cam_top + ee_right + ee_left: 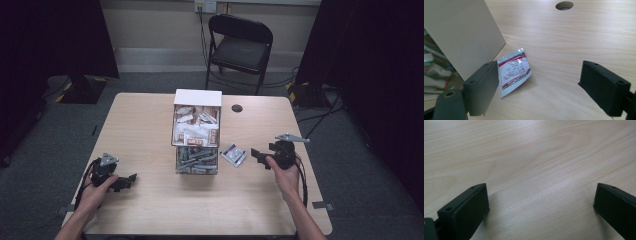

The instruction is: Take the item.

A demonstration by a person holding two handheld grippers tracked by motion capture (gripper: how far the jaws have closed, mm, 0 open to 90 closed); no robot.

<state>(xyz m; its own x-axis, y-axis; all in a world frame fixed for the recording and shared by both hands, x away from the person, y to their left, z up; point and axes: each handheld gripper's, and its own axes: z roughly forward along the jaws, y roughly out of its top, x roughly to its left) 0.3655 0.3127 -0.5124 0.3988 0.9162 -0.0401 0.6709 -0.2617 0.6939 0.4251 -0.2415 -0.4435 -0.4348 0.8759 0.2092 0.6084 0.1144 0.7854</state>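
— Packet [233,154] first: where do we see it?

— We see it lying flat on the table [150,210], just right of the two-tier box [197,131] and apart from it. In the right gripper view the packet [513,71] is silvery white with red and green bands and small print, and it lies beside the pale side wall of the box [461,35], with one corner slightly raised off the wood.

— And the right gripper [256,154]?

— We find it held above the table to the right of the packet, pointing toward it. In its own view the right gripper [537,85] has its jaws spread wide. Nothing sits between them; the packet lies beyond the left-hand jaw, partly hidden by it, and the pads do not touch it.

— What of the left gripper [131,180]?

— We see it low at the near left part of the table, well apart from the box and the packet. In its own view the left gripper [541,202] is also spread, with bare wood grain between the jaws and no thing in them.

— What does the box hold?

— We make out white sachets with brown print in the upper tier and greyish packets in the lower one. We cannot read any print.

— Anything else on the table?

— A round cable hole [237,108] behind the packet, toward the far edge. A black folding chair [241,47] stands beyond the table.
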